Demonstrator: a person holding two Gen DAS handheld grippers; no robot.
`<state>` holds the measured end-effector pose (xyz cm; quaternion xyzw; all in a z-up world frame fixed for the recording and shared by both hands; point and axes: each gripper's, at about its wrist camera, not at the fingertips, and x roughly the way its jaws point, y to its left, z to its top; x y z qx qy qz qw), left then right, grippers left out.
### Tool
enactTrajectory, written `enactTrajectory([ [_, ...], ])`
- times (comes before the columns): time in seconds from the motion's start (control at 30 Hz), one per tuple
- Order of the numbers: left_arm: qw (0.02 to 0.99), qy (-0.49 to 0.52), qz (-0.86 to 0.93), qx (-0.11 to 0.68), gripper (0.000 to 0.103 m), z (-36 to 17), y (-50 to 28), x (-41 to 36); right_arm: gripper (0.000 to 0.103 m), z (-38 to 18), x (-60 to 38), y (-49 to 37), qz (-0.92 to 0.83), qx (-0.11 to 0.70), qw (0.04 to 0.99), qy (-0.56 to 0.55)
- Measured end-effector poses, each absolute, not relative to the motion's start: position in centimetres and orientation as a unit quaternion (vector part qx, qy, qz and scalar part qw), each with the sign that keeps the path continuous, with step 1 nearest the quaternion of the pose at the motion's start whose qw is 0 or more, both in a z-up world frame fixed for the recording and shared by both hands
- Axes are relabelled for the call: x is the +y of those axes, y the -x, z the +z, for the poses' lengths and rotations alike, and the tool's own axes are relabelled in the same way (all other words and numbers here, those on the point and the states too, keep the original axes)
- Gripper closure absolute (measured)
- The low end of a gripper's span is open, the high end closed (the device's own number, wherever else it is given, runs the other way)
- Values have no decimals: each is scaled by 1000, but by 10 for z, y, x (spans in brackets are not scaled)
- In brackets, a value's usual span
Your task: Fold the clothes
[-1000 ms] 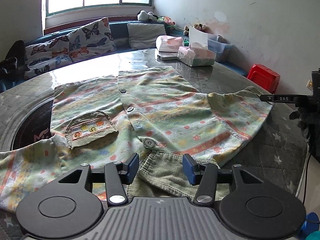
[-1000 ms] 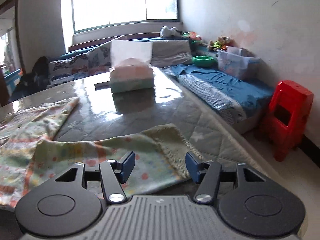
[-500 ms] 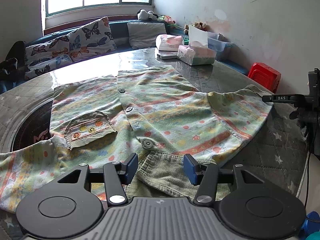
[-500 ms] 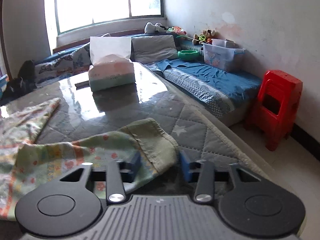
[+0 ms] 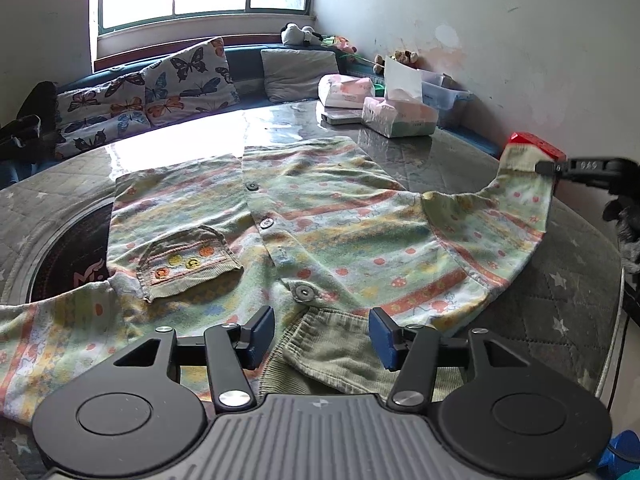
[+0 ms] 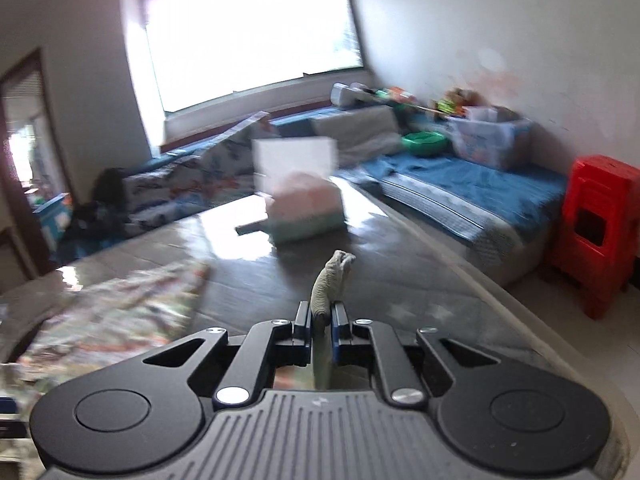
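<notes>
A pale green striped child's cardigan [image 5: 312,216] with buttons and a small pocket lies spread on the round table. Its corduroy collar [image 5: 340,344] sits just in front of my left gripper [image 5: 322,334], which is open and holds nothing. My right gripper [image 6: 321,322] is shut on the cuff [image 6: 330,280] of the right sleeve. In the left wrist view that sleeve [image 5: 504,216] is lifted off the table, with the right gripper [image 5: 548,167] pinching its end at the far right. The other sleeve [image 5: 48,332] lies flat at the left.
Two tissue packs [image 5: 400,114] and a flat device stand at the table's [image 5: 420,156] far side. A red stool [image 6: 596,224] stands on the floor to the right. A bench with cushions [image 5: 168,84] and a plastic bin [image 6: 488,142] runs along the walls.
My right gripper has shut on the right sleeve's cuff and raised it off the table. The left gripper has stayed open near the collar.
</notes>
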<state>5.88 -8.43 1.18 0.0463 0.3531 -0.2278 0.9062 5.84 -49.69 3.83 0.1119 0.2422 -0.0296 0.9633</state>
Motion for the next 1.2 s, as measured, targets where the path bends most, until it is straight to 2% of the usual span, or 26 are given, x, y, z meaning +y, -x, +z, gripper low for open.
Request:
enactTrajectory([
  [0.23,912,-33,-216,347,47,14,-58,-72,95,87,-436,-69,81,209,971,-82],
  [0.47,919,-14,-199,340,46,15,-53,-52,95,110,-349,-94,192,204,959,-29],
  [0.63,923,2,-183,338,45,14,-50,-34,95,107,-288,-107,253,219,942,1],
  [0.93,927,24,-158,338,44,11,-47,-7,94,64,-219,-113,314,280,907,33],
  [1.07,929,30,-149,337,44,12,-49,-1,81,57,-215,-109,338,300,892,35],
  [1.2,933,35,-141,330,44,17,-50,4,78,60,-226,-101,337,301,891,50],
])
